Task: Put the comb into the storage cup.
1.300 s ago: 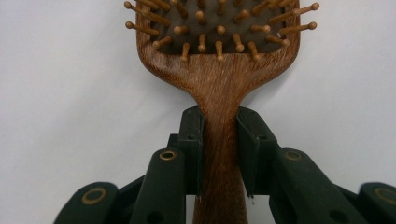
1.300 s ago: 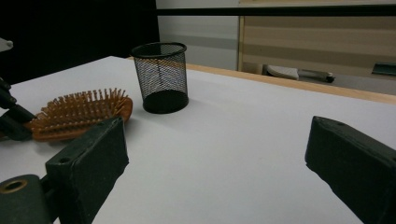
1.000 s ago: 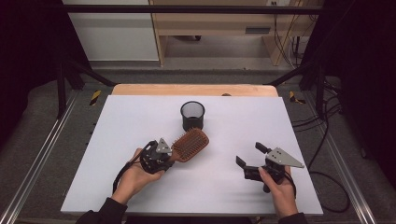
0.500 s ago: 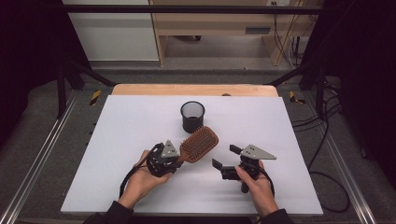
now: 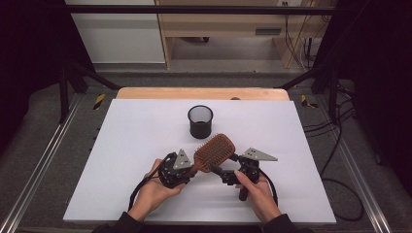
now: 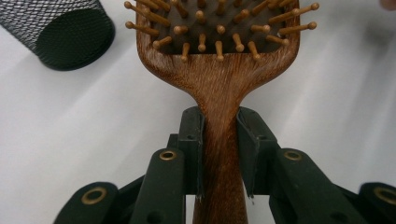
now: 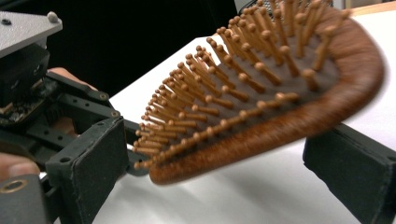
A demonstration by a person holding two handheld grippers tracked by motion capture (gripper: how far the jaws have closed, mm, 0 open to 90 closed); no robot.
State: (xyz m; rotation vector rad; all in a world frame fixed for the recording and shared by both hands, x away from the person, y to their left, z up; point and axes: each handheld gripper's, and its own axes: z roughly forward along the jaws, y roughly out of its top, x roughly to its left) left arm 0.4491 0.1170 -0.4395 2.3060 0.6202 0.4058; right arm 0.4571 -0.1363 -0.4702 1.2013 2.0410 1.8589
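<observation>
left gripper: clamped on hairbrush handle, lower centre
right gripper: jaws apart, straddling brush head, not touching

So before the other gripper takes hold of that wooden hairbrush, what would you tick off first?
1. Left gripper clamped on the hairbrush handle: ok, both pads press the handle's sides.
2. Right gripper open wide enough: ok, its jaws stand apart on either side of the brush head.
3. Right pads touching the brush: not ok yet, gaps show on both sides in the right gripper view.
4. Brush held off the table: ok, the head hangs tilted above the white surface.
5. Mesh cup out of the way: ok, it stands upright beyond the brush, apart from it.
6. Bristles safe from pinching: cannot tell.
</observation>
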